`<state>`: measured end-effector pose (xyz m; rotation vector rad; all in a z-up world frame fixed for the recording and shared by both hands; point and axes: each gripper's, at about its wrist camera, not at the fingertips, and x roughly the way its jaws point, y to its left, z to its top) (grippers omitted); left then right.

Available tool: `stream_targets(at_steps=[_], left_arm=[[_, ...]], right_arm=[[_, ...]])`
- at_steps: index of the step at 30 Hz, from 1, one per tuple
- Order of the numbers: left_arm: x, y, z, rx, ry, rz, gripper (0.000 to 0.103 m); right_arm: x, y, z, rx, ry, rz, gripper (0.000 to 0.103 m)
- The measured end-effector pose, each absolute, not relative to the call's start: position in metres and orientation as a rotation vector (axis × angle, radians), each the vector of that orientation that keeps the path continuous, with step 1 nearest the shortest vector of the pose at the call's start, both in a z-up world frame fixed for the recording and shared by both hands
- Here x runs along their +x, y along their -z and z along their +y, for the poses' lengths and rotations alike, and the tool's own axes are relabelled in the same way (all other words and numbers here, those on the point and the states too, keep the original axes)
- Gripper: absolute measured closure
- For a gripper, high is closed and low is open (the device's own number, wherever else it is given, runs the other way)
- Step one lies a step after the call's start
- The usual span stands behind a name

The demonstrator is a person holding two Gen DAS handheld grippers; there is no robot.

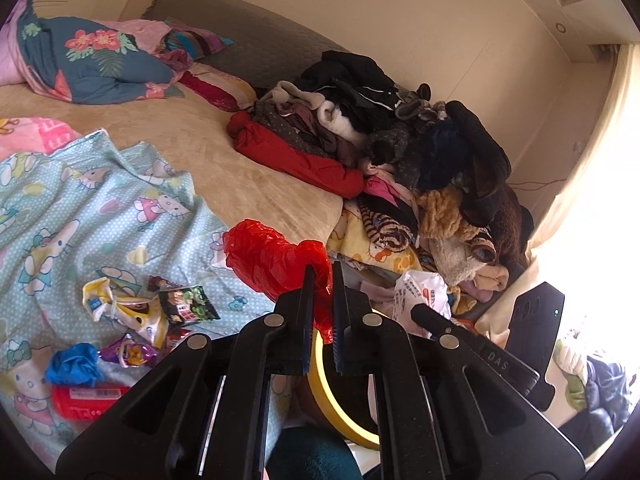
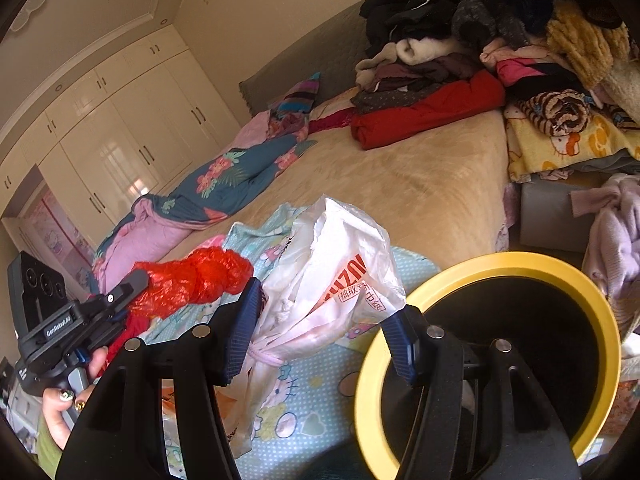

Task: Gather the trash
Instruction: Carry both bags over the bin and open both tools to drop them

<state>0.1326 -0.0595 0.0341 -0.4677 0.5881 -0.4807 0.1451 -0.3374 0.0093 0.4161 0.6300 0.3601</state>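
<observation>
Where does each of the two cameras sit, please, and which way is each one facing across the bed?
Left wrist: sits on the left hand-held gripper, shut on a red plastic bag, looking across the bed at wrappers and a clothes pile; the right hand-held gripper's body shows at right.
Right wrist: sits on the right hand-held gripper, holding a white plastic bag beside a yellow-rimmed bin, facing the wardrobe; the left hand shows.
Shared: both bags, the bin, the clothes pile.
</observation>
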Motion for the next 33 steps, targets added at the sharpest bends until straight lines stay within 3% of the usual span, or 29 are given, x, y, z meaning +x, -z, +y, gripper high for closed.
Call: stream_targets(at_steps=[33], left_arm=[[0.116, -0.014, -0.161, -0.335, 0.656, 0.671, 0.099]], right_arm=[[0.132, -0.003, -0.445, 0.391, -0.061, 0.568, 0.047]])
